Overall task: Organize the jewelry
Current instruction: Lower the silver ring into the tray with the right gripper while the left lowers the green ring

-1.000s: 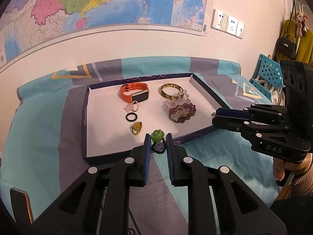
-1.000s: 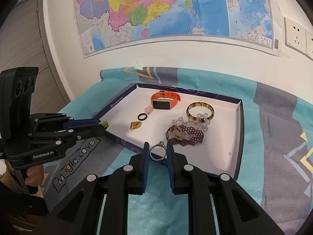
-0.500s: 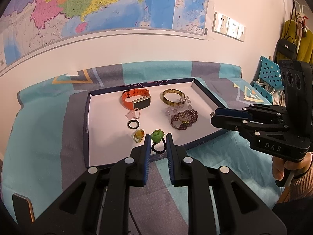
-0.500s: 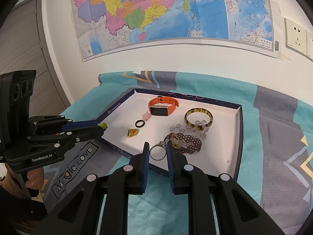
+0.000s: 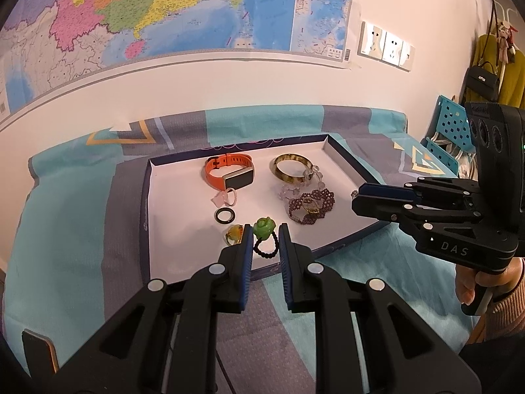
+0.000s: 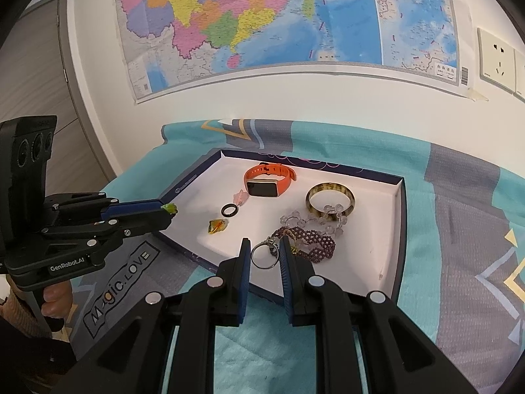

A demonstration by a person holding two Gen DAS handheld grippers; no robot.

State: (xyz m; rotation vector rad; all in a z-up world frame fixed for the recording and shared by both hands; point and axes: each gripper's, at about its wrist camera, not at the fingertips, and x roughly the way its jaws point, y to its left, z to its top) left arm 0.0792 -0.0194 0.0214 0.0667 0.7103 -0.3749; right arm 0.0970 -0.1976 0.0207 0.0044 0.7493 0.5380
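Note:
My left gripper (image 5: 265, 239) is shut on a green flower ring (image 5: 263, 227) with a black beaded band, just above the near part of the white tray (image 5: 146, 213). My right gripper (image 6: 265, 253) is shut on a silver ring (image 6: 263, 256) over the tray's (image 6: 398, 229) near edge. In the tray lie an orange smart band (image 5: 229, 172), an amber bangle (image 5: 292, 165), a clear crystal bracelet (image 6: 315, 218), a purple beaded bracelet (image 5: 311, 205), a pink ring (image 5: 226, 197), a black ring (image 5: 224, 215) and a yellow ring (image 5: 233, 233). Each gripper shows side-on in the other's view.
The tray sits on a teal and grey patterned cloth (image 5: 82, 216) against a white wall with a map (image 6: 262, 23). A person's hand (image 5: 472, 282) holds the right gripper's handle. A blue perforated chair (image 5: 449, 131) stands at far right. A door (image 6: 42, 75) is at left.
Both grippers have crept a little forward over the tray's near edge, so the tray's items sit lower in each view. Both rings stay gripped.

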